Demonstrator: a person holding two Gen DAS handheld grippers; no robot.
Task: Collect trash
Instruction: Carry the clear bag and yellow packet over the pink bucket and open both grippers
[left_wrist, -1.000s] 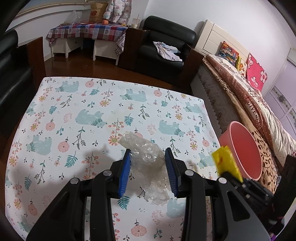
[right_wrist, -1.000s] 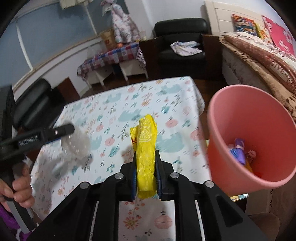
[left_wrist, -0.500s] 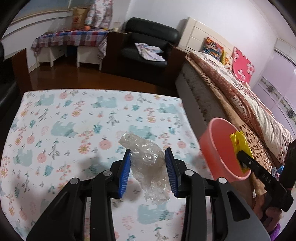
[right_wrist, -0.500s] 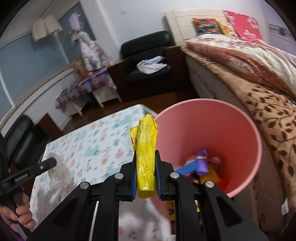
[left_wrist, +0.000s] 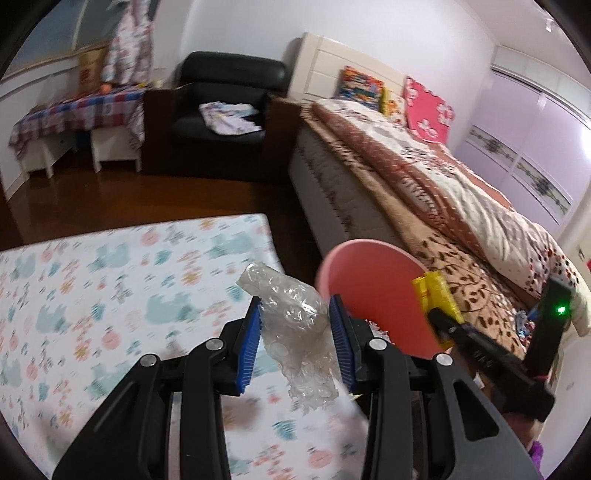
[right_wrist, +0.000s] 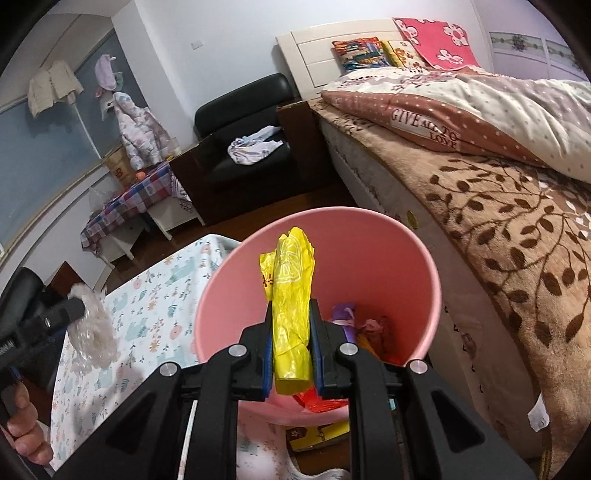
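Trash both in hand: yellow wrapper clenched in right gripper jaws, nearly closed, over pink bin. Bubble wrap gripped wider in left gripper jaws, over tabletop edge beside bin. Bin already has scraps; both drops left.

The left gripper points downward, its blue pads pressed on a clear crumpled plastic wrap. The right gripper also tilts down, jaws nearly together, clamping a yellow plastic wrapper. Bare fingers grip the left handle.
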